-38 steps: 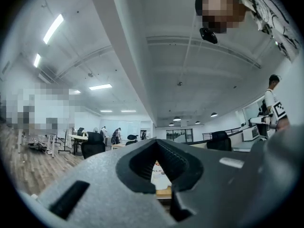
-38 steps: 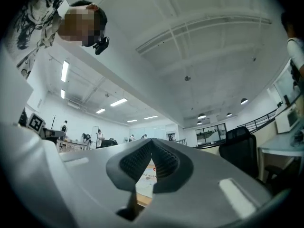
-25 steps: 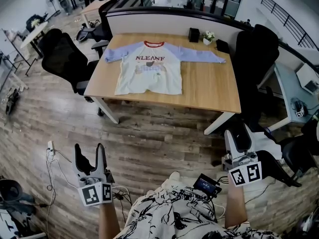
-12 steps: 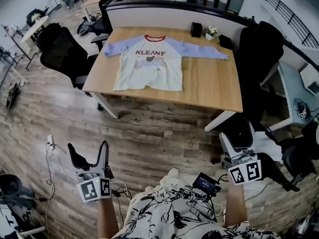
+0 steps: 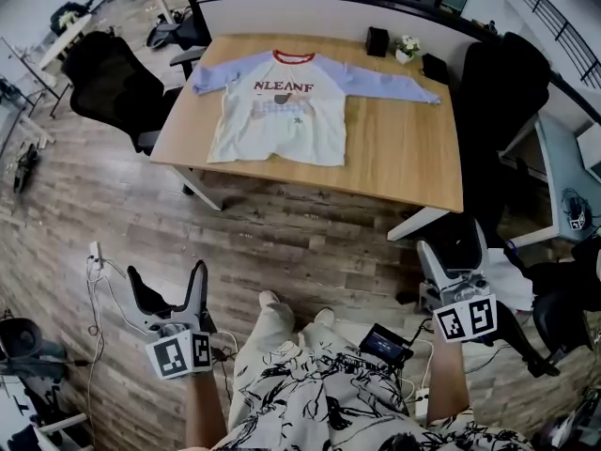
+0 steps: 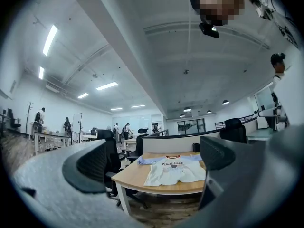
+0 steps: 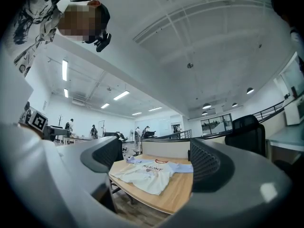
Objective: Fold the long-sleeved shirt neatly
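Behind shirt [image 6: 173,168], seemingly people [image 6: 125,129]: gripper views only

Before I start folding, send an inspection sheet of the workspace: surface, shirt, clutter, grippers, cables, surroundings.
Surface: wooden table, mostly bare.
Job's things: long-sleeved shirt lies flat, print up, sleeves spread, not yet folded.
Clutter: black box, small potted plant and dark flat item along the far edge.
Grippers: left gripper and right gripper open, jaws have just been opening, nothing between them; both over the floor, short of the table.
Cables: power strip with white cables on the floor near the left gripper; more around a small device at the person's feet.
Surroundings: office chairs at both table ends; partition behind it.
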Demonstrator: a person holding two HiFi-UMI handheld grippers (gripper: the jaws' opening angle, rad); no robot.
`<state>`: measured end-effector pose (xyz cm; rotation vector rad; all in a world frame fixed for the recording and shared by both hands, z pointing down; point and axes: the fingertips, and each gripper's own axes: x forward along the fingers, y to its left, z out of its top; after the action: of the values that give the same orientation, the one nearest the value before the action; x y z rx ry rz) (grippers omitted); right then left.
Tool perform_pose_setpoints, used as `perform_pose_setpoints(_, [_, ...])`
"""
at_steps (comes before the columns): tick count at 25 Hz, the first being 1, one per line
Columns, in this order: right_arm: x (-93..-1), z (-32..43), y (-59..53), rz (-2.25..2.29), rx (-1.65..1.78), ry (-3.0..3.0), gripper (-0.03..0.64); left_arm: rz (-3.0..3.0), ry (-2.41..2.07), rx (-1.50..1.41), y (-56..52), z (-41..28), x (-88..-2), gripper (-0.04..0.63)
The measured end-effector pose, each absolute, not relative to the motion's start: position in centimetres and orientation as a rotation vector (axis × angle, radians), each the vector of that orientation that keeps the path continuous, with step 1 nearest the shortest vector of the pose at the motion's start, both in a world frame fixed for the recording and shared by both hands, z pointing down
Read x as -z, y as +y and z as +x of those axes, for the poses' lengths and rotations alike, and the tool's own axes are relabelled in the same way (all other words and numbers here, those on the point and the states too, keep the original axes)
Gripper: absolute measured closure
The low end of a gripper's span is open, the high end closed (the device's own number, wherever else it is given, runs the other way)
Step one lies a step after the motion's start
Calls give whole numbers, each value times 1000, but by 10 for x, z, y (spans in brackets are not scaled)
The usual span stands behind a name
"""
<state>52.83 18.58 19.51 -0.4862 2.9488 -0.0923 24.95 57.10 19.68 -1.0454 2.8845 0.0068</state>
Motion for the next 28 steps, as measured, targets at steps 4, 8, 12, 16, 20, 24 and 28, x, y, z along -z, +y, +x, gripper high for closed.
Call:
perform_pose_setpoints(4, [-202,508,174,-508,106,2954,147,-1060,2904,-31,555,223,-208,-6])
perform_pose_setpoints(8, [-199,479,156,-545,117,2932,147,-1076,2903,-75,533,184,-215,-6])
perform_pose_setpoints(12, [-178,440,133,-601,118,2883,147,-1089,2902,-124,511,129,-215,-6])
perform_pose_setpoints(16, [-152,395,115,-640,61,2850,147,-1135,2854,-132,484,71,-198,-6])
perform_pose_setpoints(20, [-146,354,104,-690,98,2810,147,-1205,2830,-125,461,19,-195,-6])
perform_pose_setpoints(24, [-152,315,102,-734,109,2807,147,-1252,2824,-112,454,-24,-199,-6])
perform_pose_setpoints(28, [-155,292,100,-793,91,2812,149,-1342,2810,-111,442,-52,-205,-6])
